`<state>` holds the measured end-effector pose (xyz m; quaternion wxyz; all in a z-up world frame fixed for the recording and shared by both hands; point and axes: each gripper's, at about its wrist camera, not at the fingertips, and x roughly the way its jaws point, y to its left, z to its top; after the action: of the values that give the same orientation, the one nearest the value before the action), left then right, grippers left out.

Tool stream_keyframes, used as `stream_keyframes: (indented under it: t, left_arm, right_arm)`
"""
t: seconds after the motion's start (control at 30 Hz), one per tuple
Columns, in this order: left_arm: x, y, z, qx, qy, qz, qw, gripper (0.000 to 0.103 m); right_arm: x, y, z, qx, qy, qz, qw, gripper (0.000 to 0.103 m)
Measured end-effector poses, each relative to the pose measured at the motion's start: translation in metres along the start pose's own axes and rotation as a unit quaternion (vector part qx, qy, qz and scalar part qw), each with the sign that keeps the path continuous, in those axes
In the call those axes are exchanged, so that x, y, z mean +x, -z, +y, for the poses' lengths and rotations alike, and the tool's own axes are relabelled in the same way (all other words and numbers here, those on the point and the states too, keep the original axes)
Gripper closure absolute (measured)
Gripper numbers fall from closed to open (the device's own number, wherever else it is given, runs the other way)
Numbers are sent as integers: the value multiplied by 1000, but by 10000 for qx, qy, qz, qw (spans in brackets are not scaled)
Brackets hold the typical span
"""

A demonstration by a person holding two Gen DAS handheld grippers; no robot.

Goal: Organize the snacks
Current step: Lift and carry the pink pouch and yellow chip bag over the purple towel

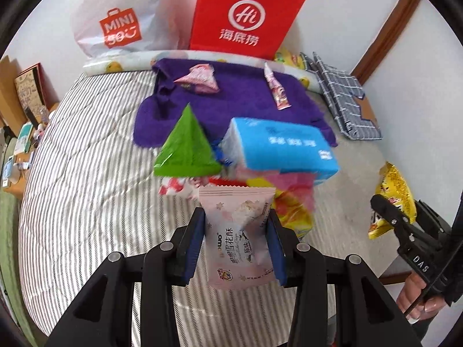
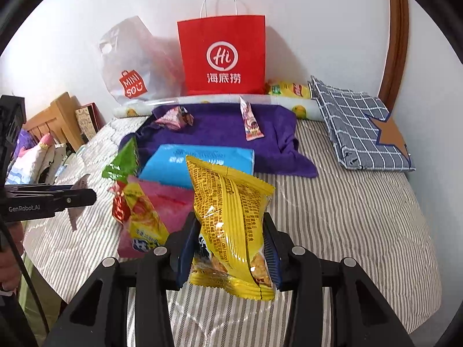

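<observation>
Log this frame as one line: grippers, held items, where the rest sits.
left gripper: shut on pink snack pack | right gripper: shut on yellow snack bag | both lifted over striped bed | two pink snacks on purple towel

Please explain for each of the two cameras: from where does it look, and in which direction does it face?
Left wrist: sits behind the left gripper, facing across the striped bed toward the red paper bag at the wall; it shows its own fingers shut on a pink snack packet, and the right gripper at the right edge.
Right wrist: sits behind the right gripper, facing the same red bag; its fingers are shut on a yellow snack bag, with the left gripper at the left.
Shared: red bag, purple towel, blue tissue pack.
</observation>
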<state>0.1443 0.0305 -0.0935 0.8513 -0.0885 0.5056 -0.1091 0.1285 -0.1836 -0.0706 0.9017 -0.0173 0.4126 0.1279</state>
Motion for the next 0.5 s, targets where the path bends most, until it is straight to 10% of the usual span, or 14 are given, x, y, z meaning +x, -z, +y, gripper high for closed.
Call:
stream_keyframes:
  t: [0.5]
  left_arm:
    - [2, -60, -28, 160, 296, -128, 9994, 62]
  right_arm:
    - [12, -47, -5, -70, -104, -165, 9998, 63]
